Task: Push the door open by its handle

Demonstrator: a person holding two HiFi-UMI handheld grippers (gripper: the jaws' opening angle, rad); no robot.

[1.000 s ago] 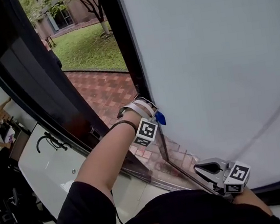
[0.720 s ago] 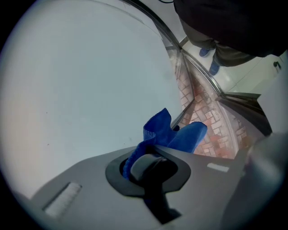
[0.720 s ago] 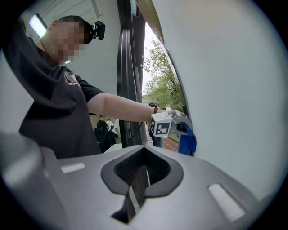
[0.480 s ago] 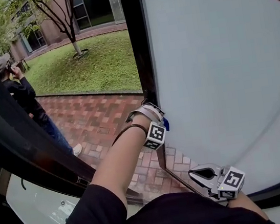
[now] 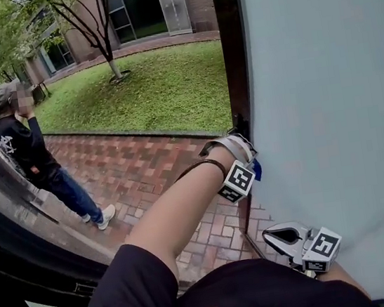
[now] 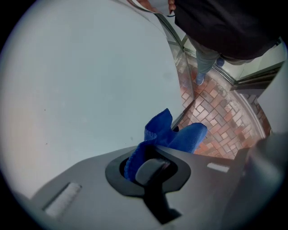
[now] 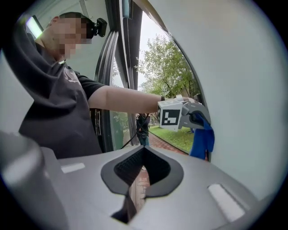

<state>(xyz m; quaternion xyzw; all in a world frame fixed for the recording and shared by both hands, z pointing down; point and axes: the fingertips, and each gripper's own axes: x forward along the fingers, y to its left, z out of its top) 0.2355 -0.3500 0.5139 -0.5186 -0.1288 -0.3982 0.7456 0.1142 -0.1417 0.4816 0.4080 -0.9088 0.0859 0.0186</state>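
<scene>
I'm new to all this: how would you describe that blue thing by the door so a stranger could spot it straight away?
Find the big pale door filling the right of the head view. At its left edge the person's outstretched arm ends in the left claw, which is shut on a blue cloth. It is the only bright blue thing there, soft and crumpled.

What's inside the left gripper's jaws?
A blue cloth, pinched in the left gripper beside the pale door. The gripper's body covers the cloth's gripped end.
</scene>
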